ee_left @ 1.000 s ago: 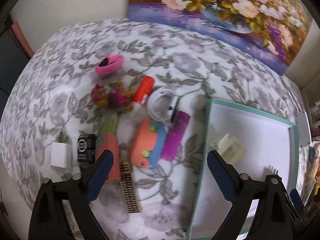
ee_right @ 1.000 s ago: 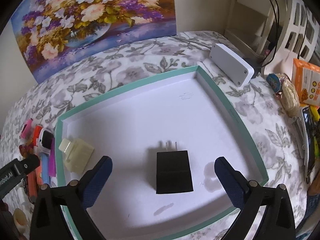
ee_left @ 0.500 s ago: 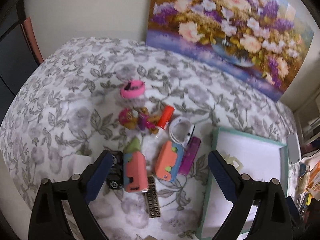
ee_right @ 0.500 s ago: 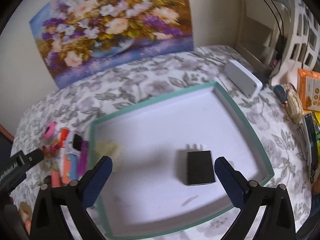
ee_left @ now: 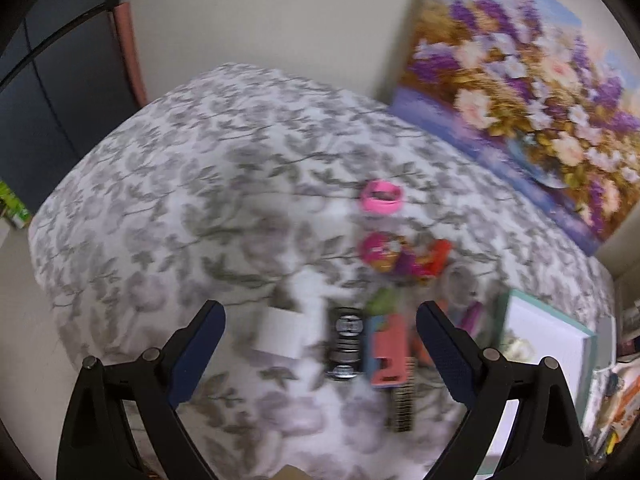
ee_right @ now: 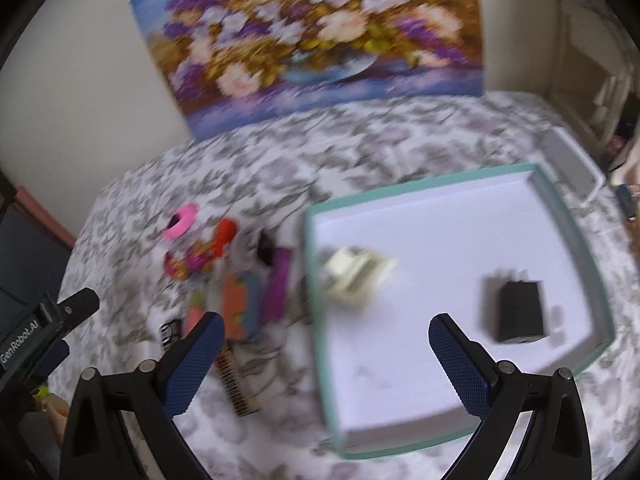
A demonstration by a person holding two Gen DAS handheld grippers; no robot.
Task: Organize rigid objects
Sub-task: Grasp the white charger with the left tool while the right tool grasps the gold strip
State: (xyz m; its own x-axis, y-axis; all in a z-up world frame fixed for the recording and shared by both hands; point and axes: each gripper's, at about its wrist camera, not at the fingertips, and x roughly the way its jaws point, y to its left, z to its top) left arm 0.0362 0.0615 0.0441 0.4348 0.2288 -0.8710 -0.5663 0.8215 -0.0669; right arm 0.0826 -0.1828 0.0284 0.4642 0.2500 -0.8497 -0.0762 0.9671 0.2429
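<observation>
A teal-rimmed white tray holds a black charger and a cream plug. Left of it on the floral cloth lies a pile of small objects: a pink ring, a red tube, a purple bar, an orange and blue block, a black cylinder, a white cube and a brown comb. My left gripper is open and empty above the cube and cylinder. My right gripper is open and empty over the tray's left rim. Both views are blurred.
A flower painting leans on the back wall. A white box lies past the tray's far right corner. Snack packets lie at the table's right edge. A dark door stands to the left.
Both grippers have swung left and pulled back. The left view now centres on the white cube and black cylinder. The right view now takes in the object pile. Both stay open.
</observation>
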